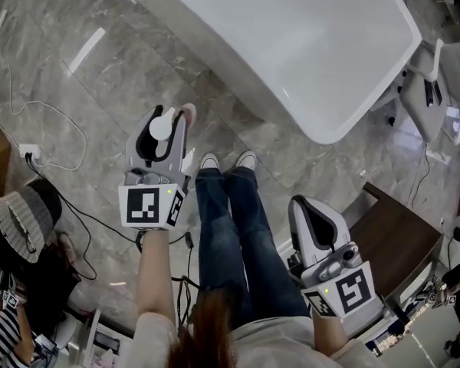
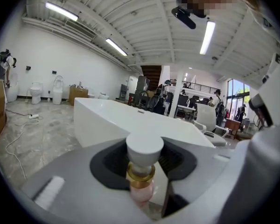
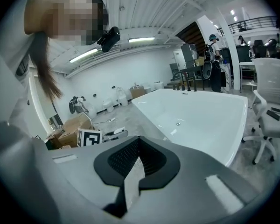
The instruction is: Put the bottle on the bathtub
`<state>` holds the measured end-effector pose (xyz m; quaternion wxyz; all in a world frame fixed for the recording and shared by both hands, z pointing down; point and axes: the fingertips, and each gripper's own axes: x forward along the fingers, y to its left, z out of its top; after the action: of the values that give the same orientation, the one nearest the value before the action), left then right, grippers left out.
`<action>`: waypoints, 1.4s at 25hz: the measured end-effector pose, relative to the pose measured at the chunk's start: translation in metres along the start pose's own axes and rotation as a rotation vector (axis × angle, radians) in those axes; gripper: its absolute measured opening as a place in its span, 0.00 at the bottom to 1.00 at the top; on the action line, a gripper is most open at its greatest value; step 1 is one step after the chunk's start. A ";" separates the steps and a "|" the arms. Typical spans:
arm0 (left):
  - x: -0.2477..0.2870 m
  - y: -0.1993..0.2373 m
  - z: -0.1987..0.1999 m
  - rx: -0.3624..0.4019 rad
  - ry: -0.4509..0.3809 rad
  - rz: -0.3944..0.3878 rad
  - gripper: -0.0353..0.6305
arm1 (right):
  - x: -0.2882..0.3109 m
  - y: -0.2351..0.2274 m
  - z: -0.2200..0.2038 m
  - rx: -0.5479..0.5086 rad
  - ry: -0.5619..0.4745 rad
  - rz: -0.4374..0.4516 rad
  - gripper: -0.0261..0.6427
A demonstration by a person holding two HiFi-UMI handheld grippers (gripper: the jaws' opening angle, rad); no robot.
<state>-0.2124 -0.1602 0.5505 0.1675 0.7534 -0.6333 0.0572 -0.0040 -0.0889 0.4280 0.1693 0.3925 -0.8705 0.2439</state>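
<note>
A small bottle [image 1: 163,126] with a white cap, gold collar and pink body [image 2: 141,192] is clamped in my left gripper [image 1: 165,133], which is shut on it below the cap [image 2: 144,148]. The bottle is held over the grey marble floor, left of the white bathtub [image 1: 307,44]. From the left gripper view the bathtub [image 2: 112,118] lies ahead, beyond the bottle. My right gripper [image 1: 316,221] hangs lower right, short of the tub's rounded end, its jaws together with nothing between them [image 3: 135,169]. The tub's basin [image 3: 200,115] shows ahead of it.
The person's jeans and sneakers [image 1: 226,198] stand between the grippers. A power strip and cable [image 1: 27,153] lie on the floor at left, near a seated person in a knit hat [image 1: 27,209]. A brown wooden board [image 1: 395,240] and a white office chair [image 3: 270,111] are at right.
</note>
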 end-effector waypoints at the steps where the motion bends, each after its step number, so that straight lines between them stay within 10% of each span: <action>1: 0.004 -0.002 -0.009 -0.001 0.012 -0.004 0.36 | 0.001 -0.002 -0.004 0.007 0.003 -0.007 0.04; 35: 0.117 -0.033 -0.281 0.036 0.239 -0.070 0.36 | 0.055 -0.119 -0.146 0.045 -0.063 -0.139 0.04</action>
<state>-0.1228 -0.1734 0.8425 0.2302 0.7658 -0.5809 0.1521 0.0670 -0.1093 0.6097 0.1493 0.4631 -0.8404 0.2387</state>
